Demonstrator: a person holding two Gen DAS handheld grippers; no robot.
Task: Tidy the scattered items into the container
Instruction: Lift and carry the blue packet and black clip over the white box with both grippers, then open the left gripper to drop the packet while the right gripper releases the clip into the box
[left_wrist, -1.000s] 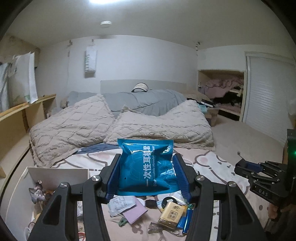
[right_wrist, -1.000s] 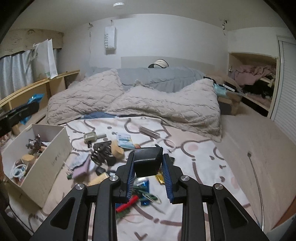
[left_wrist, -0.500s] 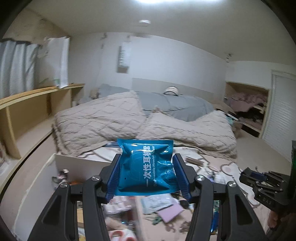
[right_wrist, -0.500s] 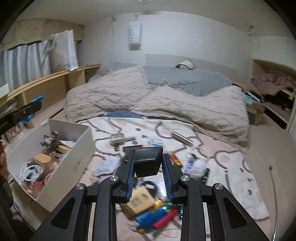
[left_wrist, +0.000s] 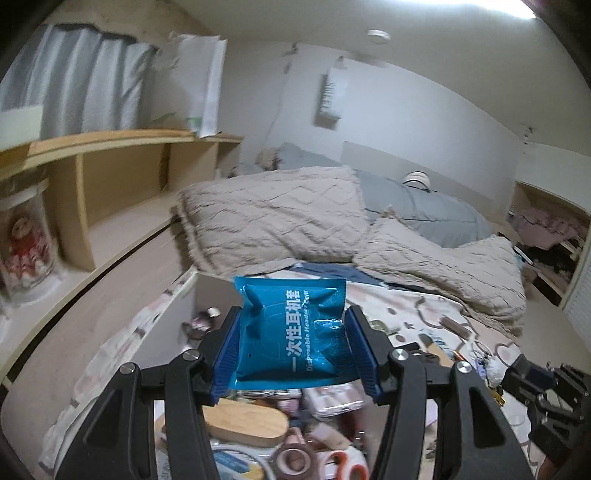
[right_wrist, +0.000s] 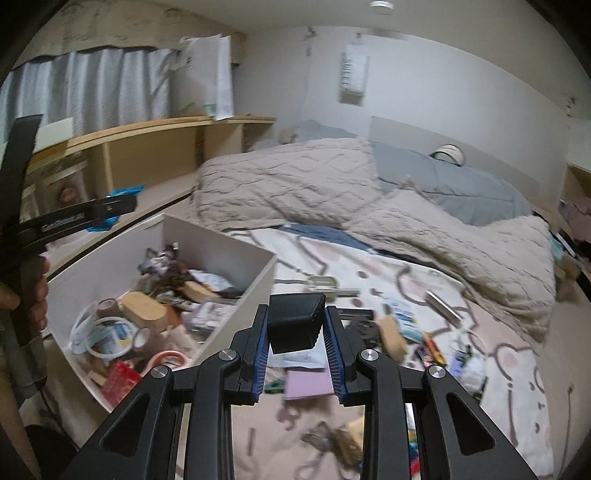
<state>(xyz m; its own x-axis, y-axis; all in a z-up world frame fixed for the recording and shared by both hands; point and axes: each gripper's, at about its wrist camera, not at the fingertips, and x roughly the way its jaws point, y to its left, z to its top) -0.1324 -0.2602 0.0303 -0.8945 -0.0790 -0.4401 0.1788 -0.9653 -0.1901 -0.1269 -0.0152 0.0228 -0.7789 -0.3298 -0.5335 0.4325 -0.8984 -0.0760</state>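
Left claw (left_wrist: 293, 345) clamped on blue packet (left_wrist: 291, 332) directly above white box (right_wrist: 236, 295), nearer than right claw (right_wrist: 297, 343), shut on black block (right_wrist: 295, 321) just beside its rim.

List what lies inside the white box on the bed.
The box holds a wooden block, tape rolls, a white cable, a red packet and a figurine. Lower layers are covered.

Bed (right_wrist: 436, 280) with beige quilted blanket (left_wrist: 273, 210) and grey duvet (right_wrist: 461, 181), wooden shelving (left_wrist: 122, 162) alongside, grey curtain (right_wrist: 92, 85), blurred jar, possibly holding a doll (left_wrist: 26, 240).
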